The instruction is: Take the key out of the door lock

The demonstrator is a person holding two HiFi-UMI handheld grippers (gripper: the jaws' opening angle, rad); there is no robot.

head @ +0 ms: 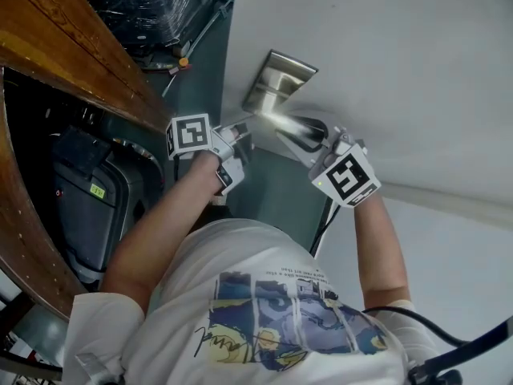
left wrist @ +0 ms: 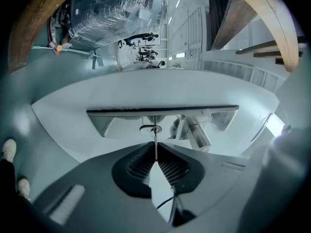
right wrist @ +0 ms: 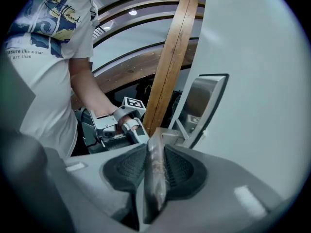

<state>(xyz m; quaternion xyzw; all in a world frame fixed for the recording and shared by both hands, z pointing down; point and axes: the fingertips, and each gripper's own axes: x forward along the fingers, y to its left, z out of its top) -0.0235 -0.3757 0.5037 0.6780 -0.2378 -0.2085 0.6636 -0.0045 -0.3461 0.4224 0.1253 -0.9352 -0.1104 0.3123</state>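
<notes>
A thin metal key (left wrist: 155,145) sticks out of the keyhole (left wrist: 151,128) in the steel lock plate (head: 276,83) on the white door (head: 401,70). My left gripper (left wrist: 155,158) is shut on the key, with its dark ribbed pads (left wrist: 138,166) pinching the key's outer end. In the head view, the left gripper (head: 243,133) sits just below the plate. My right gripper (right wrist: 155,165) is shut on the steel door handle (right wrist: 156,174), which runs between its pads. The handle (head: 300,131) juts from the plate, and the right gripper (head: 327,141) clamps its free end.
A curved wooden frame (head: 72,46) runs along the left. A plastic-wrapped load (head: 164,6) stands beyond it, and a dark machine (head: 88,207) sits below it. A black cable (head: 325,219) hangs by the right forearm. The person's white printed shirt (head: 272,311) fills the foreground.
</notes>
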